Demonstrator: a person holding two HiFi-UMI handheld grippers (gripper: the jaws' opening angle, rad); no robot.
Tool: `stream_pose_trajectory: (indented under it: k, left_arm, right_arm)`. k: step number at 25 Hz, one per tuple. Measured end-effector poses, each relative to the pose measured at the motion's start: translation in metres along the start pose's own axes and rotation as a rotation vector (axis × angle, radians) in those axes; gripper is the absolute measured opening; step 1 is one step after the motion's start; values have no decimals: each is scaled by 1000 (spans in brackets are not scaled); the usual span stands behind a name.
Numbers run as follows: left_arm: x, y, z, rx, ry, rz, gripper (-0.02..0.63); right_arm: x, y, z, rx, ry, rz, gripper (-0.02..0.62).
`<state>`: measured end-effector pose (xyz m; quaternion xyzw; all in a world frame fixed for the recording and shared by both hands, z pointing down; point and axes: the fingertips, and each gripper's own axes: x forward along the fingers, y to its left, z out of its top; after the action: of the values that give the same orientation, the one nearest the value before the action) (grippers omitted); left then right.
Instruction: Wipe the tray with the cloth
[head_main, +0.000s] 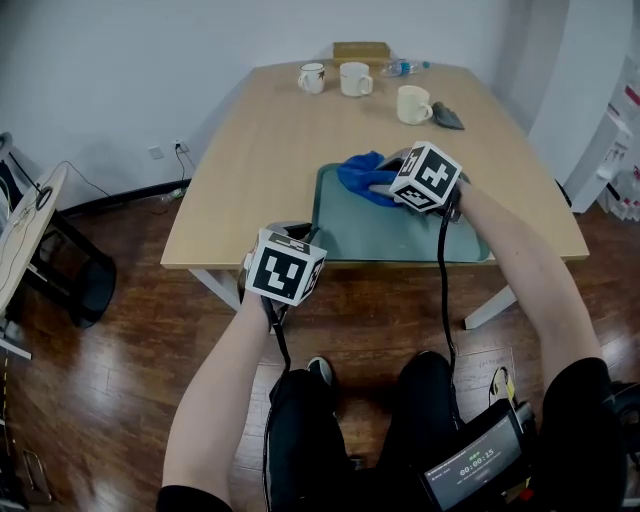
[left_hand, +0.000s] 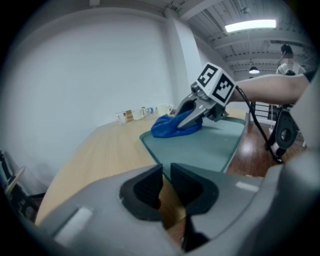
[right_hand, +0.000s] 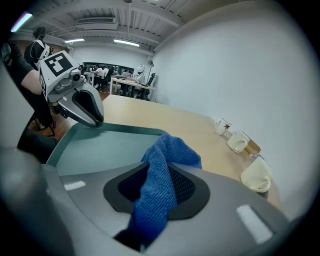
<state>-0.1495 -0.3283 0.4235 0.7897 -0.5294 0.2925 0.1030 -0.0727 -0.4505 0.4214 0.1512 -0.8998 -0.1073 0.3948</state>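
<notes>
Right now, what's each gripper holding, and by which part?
Right gripper clamps the blue cloth by a bunched fold. Left gripper: shut at the tray corner, rim grip unclear.

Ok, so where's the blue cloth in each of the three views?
Head view: blue cloth just above centre, at the far left corner of the green tray, by the right gripper.
Left gripper view: centre, at the tray's far end, in the right gripper's jaws.
Right gripper view: bottom centre, pinched between its own jaws.
Shared landmark: the green tray, visible in all three.
</notes>
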Motion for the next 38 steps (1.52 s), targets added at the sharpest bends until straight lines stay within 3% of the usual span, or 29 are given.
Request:
stream_pose_trajectory:
  k: [11, 15, 19, 27, 33, 38]
  left_arm:
    - [6, -2, -5, 27, -5, 26, 52]
    - [6, -5, -3, 38, -9, 22, 52]
    - [3, -3, -3, 37, -13, 30, 52]
    - [-2, 0, -1, 33, -13, 32, 52]
    - [-1, -1, -2, 35, -19, 40, 52]
    - [0, 0, -2, 34, -17, 42, 52]
  right_arm:
    - [-53, 112, -13, -82, -23, 157, 100]
    - [-63, 129, -15, -145, -23, 194, 101]
    - [-60, 113, -18, -130, -17, 188, 101]
    - [-45, 32, -36, -34, 1, 66, 100]
    - [-33, -23, -48, 25, 58, -72, 100]
    - [-29, -31, -51, 62, 73, -90, 100]
